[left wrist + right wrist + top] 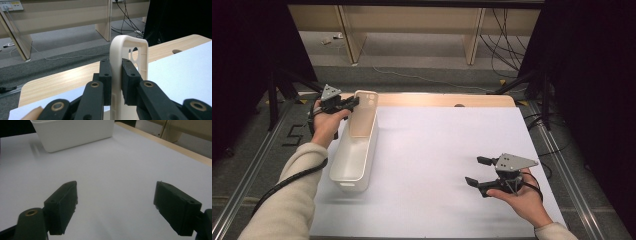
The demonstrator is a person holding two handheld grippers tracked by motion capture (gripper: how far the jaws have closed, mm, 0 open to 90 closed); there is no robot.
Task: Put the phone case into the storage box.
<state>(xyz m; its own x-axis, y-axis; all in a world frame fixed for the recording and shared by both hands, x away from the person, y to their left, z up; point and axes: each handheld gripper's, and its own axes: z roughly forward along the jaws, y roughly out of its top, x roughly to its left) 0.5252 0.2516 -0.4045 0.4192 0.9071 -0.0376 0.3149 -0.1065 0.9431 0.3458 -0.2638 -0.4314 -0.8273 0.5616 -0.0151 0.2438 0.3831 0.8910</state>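
Phone case (117, 62), cream-coloured, matte plastic with rounded corners and a camera cut-out of round holes near its top, stands upright on edge between the black jaws of the left gripper (116, 80). Both flat pads press on its thin side wall, one on each face: clamped on the case. Small moulded slots show along the wall below the pads. In the high view the left gripper (353, 102) holds the case (363, 114) just ahead of its jaws, with the lower end of the case down inside the far end of the white bin (343, 172).

Bin: long, narrow, smooth white plastic, rounded rim, straight walls. It lies directly under and back from the left gripper, well off to the side of the right one.

Right gripper (478, 170): jaws wide apart, nothing between them, black blocky pads with small screw holes. It hovers low over the white sheet (437, 150), which is smooth and unmarked. In the right gripper view the bin (72, 133) sits far ahead, beyond the spread jaws.

Table (447, 100) of pale wood grain with a rounded corner shows past the sheet's far edge.
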